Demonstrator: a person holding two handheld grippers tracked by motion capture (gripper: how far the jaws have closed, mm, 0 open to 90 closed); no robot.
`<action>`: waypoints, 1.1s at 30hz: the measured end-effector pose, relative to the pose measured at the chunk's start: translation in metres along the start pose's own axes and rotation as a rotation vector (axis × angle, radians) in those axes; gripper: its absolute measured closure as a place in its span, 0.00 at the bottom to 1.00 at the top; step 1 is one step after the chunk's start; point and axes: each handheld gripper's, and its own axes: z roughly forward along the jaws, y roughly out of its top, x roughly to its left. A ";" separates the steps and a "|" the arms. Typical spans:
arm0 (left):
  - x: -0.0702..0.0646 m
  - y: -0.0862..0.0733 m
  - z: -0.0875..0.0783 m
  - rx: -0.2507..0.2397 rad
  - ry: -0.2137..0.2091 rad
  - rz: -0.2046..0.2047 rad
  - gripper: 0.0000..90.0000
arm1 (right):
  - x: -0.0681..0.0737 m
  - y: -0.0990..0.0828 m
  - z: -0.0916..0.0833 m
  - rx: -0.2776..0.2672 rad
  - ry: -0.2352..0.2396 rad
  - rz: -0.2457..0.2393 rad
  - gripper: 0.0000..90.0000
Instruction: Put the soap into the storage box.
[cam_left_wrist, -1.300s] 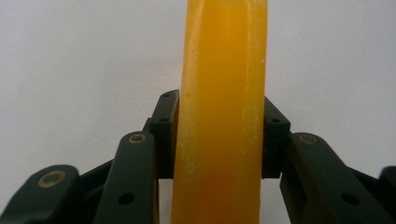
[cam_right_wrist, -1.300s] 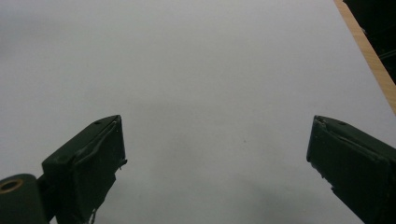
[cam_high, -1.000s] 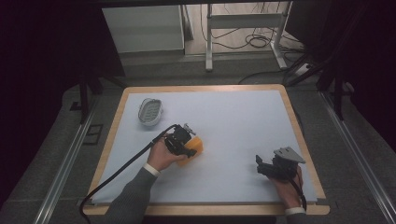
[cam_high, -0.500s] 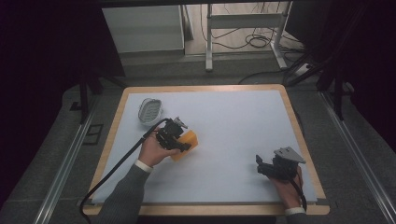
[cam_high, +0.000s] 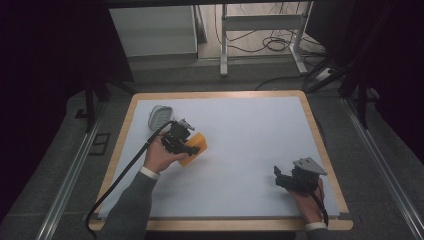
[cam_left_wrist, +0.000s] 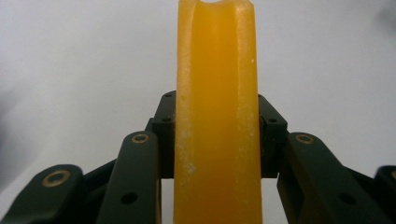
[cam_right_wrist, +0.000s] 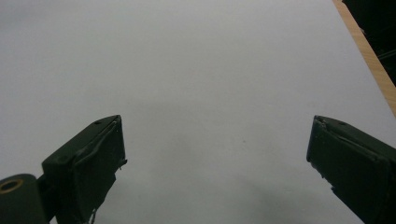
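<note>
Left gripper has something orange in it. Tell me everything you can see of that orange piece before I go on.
The orange piece is a slab of waxy, slightly translucent orange material with pale speckles, grooved along its narrow edge and notched at the far end. The left gripper clamps it, one black jaw on each broad side. From above it sits over the white table, left of centre, near a pale grey ribbed object.

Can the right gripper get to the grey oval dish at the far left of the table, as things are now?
Probably not directly. The right gripper is open and holds nothing, but the grey oval dish lies across the table, and the left gripper, shut on the orange block, sits on that path.
</note>
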 end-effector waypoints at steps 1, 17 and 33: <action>0.001 0.000 0.000 -0.003 0.002 -0.003 0.68 | 0.000 0.000 0.000 0.000 0.000 0.000 0.05; 0.020 0.004 -0.007 -0.014 0.011 -0.039 0.68 | 0.000 0.000 0.000 0.003 -0.002 -0.004 0.05; 0.031 0.009 -0.015 -0.021 0.029 -0.057 0.68 | 0.001 0.000 0.000 0.004 -0.004 -0.008 0.05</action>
